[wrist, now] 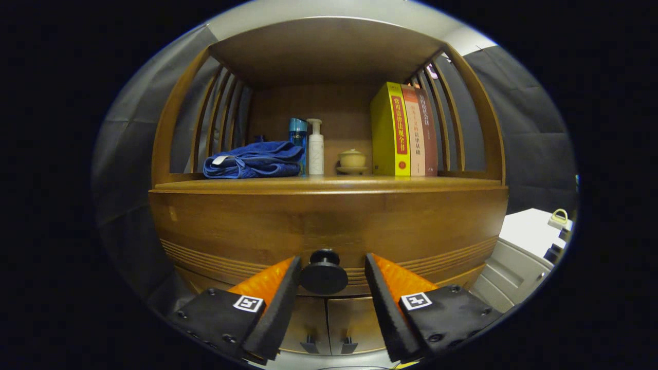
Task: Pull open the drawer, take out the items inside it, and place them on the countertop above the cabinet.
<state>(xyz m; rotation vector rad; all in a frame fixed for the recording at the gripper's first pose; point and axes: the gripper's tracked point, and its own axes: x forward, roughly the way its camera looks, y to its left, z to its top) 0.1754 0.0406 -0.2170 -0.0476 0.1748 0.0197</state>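
Wooden and closed, the drawer (329, 226) faces me with its round dark knob (324, 272) sitting between my gripper (331, 270) fingers, which are spread wide on either side without touching it. Grooved lines run along its lower front. Above lies the countertop (329, 183), holding 1 folded blue towel (254, 160), 2 bottles (308, 146), 1 small lidded cup (352, 160) and 3 upright books (403, 131). Below are 2 cabinet doors (329, 321).

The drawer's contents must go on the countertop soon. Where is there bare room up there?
Bare countertop runs along the front edge and between the cup and white bottle. The left is taken by the towel, the right by books. The open gripper straddles the drawer knob.
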